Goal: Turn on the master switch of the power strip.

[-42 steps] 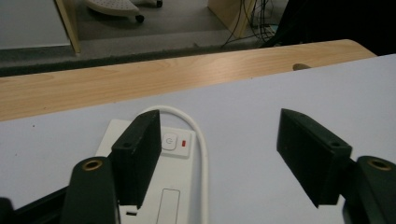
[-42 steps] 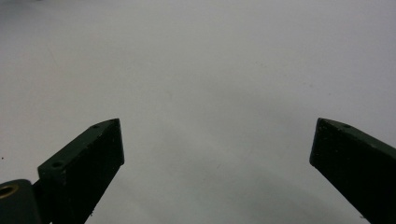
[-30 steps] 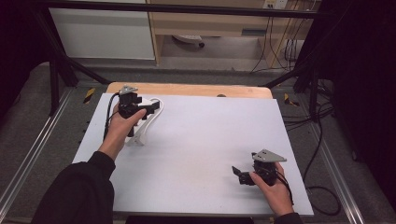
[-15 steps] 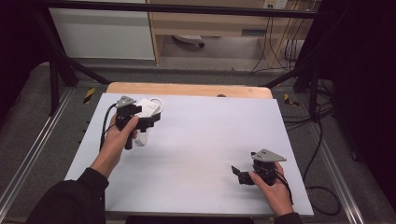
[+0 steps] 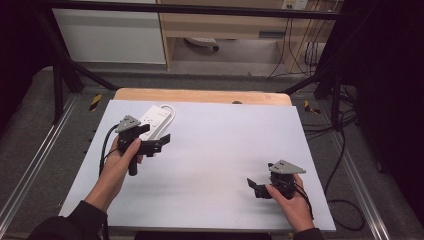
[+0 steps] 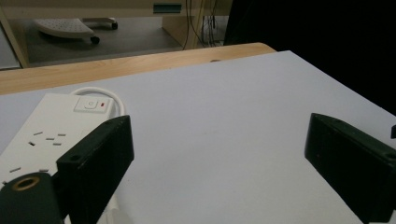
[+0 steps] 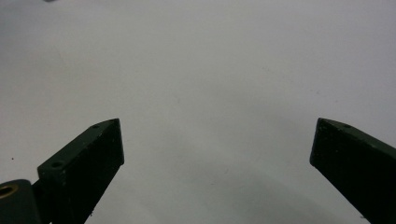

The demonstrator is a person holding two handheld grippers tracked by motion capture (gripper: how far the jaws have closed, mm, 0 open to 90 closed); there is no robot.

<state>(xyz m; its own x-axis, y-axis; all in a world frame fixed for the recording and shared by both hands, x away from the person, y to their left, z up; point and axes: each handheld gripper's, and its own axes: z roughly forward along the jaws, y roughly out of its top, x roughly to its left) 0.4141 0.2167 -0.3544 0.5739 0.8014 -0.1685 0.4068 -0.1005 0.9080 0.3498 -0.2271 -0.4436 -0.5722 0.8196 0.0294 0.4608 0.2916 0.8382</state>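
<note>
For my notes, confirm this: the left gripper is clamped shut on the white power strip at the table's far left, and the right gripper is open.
Wrong on the grip. The left gripper view shows the left gripper open, nothing between its jaws; the white power strip lies beside it. The right gripper is open.

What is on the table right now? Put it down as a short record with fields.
surface: white table top on a wooden table
item: white power strip, far left part of the table, flat, cord looped behind it
left gripper: open, nothing between the jaws, just beside the power strip
right gripper: open, nothing between the jaws, low over bare table at the near right
switch: at the strip's far end
</note>
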